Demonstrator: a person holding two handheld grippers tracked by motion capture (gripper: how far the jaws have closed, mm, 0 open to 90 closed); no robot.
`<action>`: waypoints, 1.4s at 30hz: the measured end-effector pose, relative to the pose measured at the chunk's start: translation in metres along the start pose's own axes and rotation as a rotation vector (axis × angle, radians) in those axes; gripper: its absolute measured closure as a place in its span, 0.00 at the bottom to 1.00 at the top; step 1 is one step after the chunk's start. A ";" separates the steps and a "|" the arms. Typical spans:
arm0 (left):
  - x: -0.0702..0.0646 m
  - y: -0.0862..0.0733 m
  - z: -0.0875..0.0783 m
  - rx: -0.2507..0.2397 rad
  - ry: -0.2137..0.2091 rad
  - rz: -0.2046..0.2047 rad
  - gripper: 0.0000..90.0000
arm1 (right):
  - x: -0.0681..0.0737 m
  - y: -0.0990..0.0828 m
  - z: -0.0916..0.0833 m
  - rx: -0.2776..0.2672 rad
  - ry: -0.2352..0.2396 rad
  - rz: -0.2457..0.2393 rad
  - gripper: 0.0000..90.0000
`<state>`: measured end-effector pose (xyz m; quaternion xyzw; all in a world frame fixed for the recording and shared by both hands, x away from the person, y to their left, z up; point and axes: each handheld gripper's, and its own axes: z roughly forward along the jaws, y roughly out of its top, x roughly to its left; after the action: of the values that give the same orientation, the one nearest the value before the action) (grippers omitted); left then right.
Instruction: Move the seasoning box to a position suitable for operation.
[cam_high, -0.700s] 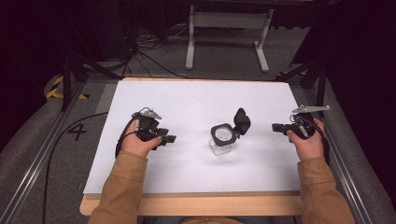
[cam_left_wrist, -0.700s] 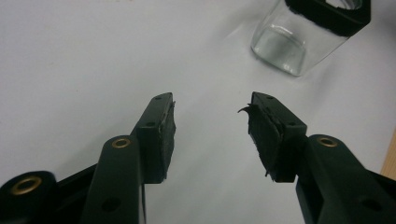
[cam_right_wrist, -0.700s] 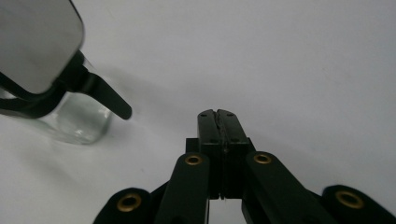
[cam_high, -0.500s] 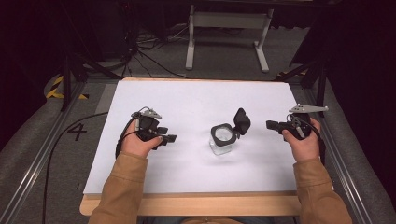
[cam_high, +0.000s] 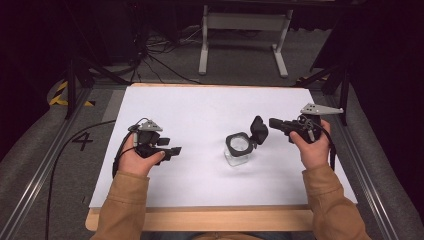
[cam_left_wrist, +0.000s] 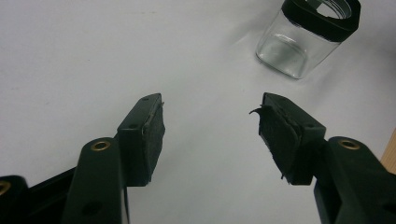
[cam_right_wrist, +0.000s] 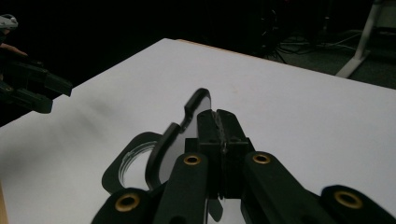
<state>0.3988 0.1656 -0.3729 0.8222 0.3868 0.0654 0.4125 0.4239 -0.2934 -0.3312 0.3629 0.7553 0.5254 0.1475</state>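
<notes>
A white sheet (cam_high: 200, 110) covers the wooden table (cam_high: 200, 220) in a dark room. One clear square glass jar (cam_high: 237, 151), black lid (cam_high: 259, 130) flipped up, stands between two grippers: left gripper (cam_high: 174, 150) spread wide and empty, right gripper (cam_high: 272, 121) closed.

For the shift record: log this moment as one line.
scene: clear jar on white table, hinged lid up | left gripper: open, empty | right gripper: shut, beside lid

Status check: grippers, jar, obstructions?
Left gripper open, empty. Right gripper shut beside raised black lid. Square clear glass jar upright. Nothing in the way.
</notes>
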 end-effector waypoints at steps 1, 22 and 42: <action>0.000 -0.001 -0.001 0.005 0.003 -0.001 0.46 | 0.001 0.001 0.002 0.003 0.002 -0.005 1.00; -0.015 -0.002 0.009 -0.005 -0.033 0.006 0.65 | 0.014 0.008 0.009 -0.001 -0.018 -0.075 1.00; -0.086 0.020 0.116 -0.086 -0.227 0.113 0.95 | 0.017 0.005 0.006 -0.010 -0.022 -0.076 1.00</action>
<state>0.4005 0.0264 -0.4161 0.8263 0.2877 0.0112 0.4841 0.4173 -0.2763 -0.3266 0.3392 0.7642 0.5191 0.1774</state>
